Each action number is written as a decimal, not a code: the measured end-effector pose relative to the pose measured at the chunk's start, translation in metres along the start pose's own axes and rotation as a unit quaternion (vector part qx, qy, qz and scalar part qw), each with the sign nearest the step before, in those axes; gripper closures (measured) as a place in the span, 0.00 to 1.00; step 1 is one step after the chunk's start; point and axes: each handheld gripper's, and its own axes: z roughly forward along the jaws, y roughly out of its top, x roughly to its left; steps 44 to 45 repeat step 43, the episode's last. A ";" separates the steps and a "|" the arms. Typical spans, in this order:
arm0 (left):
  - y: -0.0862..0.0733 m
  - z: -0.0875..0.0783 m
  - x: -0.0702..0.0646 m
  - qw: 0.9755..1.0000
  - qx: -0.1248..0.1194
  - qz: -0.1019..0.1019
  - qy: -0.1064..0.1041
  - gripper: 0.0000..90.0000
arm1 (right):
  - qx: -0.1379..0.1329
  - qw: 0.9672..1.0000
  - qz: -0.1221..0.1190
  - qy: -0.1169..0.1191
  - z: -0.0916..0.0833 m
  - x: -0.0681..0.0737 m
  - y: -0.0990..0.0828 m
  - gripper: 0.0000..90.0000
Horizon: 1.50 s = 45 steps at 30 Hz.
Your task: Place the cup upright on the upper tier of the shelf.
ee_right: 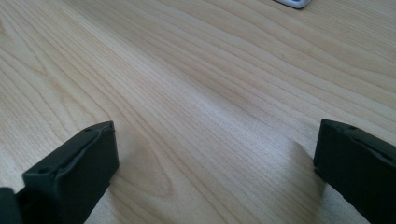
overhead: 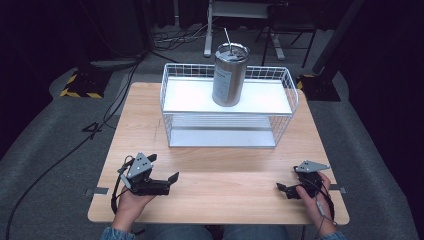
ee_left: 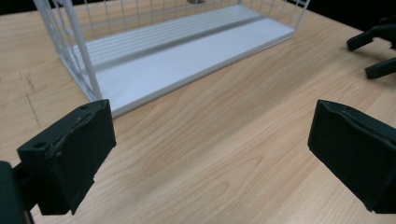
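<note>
Steel tumbler (overhead: 229, 75), with a straw through its lid, stands upright on the top shelf of the white wire rack (overhead: 170, 95) at the far side of the wooden table (overhead: 225, 192), well apart from both tools. The left gripper (overhead: 167, 182) rests near the front edge, jaws spread wide and holding nothing; the right gripper (overhead: 284, 189) likewise lies open on the wood. A good reach probably goes over the rack's rim, taking the tumbler by its body and keeping it upright.
</note>
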 end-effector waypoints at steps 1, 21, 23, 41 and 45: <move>-0.005 0.003 0.001 1.000 0.010 0.001 0.003 0.02 | 0.000 1.000 0.000 0.000 0.000 0.000 0.000 0.00; -0.036 0.025 0.003 0.995 0.093 0.014 0.015 0.02 | 0.000 1.000 0.000 0.000 0.000 0.000 0.000 0.00; -0.039 0.028 0.004 0.994 0.103 0.015 0.016 0.02 | 0.000 1.000 0.000 0.000 0.000 0.000 0.000 0.00; -0.044 0.044 0.000 0.984 0.173 0.028 0.032 0.01 | 0.000 1.000 0.000 0.000 0.000 0.000 0.000 0.00; -0.043 0.044 0.000 0.984 0.176 0.030 0.030 0.01 | 0.000 1.000 0.000 0.000 0.000 0.000 0.000 0.00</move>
